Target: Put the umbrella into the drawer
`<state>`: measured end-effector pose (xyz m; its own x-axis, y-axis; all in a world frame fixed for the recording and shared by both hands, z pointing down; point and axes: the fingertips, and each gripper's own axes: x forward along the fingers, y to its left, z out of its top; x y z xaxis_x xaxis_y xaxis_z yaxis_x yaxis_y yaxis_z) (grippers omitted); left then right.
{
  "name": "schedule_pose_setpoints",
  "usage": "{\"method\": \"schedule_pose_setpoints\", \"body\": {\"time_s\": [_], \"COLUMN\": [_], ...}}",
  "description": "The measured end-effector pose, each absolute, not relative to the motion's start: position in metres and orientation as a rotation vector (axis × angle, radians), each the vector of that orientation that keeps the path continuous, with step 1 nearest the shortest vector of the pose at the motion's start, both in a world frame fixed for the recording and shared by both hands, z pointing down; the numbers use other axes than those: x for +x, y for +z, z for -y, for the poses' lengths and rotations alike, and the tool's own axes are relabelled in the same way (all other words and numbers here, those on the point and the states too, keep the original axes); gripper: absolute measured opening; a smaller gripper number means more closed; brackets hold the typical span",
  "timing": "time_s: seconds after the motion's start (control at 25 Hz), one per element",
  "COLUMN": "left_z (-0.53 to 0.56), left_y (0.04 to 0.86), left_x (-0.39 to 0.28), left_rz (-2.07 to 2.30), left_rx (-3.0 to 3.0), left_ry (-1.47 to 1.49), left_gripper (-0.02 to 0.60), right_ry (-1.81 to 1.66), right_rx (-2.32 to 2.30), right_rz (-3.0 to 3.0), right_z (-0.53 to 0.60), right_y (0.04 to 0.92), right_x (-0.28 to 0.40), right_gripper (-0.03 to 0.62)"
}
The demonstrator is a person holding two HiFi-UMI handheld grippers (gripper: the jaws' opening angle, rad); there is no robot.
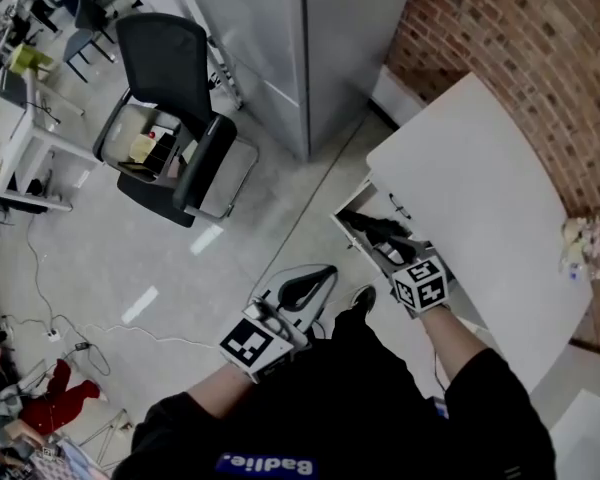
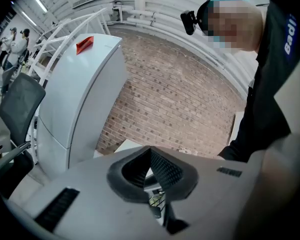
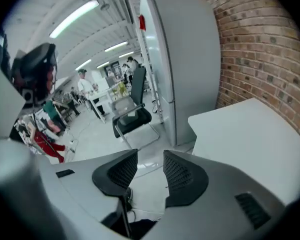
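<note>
Holding right hand-held gripper parted and empty over open drawer, dark umbrella apparently already inside; left hand-held gripper closed, empty, idling at drawer's 7 o'clock.

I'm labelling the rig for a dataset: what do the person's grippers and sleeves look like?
The left gripper and right gripper are both pale grey, with black ribbed pads and a cube of black-and-white square markers. The sleeves are black.

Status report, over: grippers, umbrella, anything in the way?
Left gripper shut, empty. Right gripper open, empty, by open drawer. Dark shape in drawer, probably the umbrella. Nothing blocking.
</note>
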<state>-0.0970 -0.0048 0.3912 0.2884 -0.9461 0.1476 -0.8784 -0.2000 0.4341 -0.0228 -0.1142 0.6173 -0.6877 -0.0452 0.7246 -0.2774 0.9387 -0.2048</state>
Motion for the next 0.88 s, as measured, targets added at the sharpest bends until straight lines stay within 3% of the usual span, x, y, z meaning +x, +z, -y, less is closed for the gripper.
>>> {"method": "schedule_pose_setpoints", "body": {"time_s": [0.4, 0.56, 0.88], "left_z": [0.015, 0.017, 0.023], "left_y": [0.347, 0.347, 0.343], "left_x": [-0.073, -0.066, -0.049], "left_rz": [1.572, 1.540, 1.467], "left_rx": [2.258, 2.279, 2.326], "left_ry": [-0.238, -0.213, -0.168], "left_gripper": [-0.003, -0.003, -0.003], "right_ry": [0.493, 0.531, 0.514], "right_rx": [0.269, 0.239, 0.186], "right_rz": [2.580, 2.652, 2.790], "right_z": [0.097, 0.084, 0.066], "right_y": [0.468, 0.439, 0.392], "right_x": [-0.015, -0.013, -0.016], "right_gripper": [0.101, 0.056, 0.034]}}
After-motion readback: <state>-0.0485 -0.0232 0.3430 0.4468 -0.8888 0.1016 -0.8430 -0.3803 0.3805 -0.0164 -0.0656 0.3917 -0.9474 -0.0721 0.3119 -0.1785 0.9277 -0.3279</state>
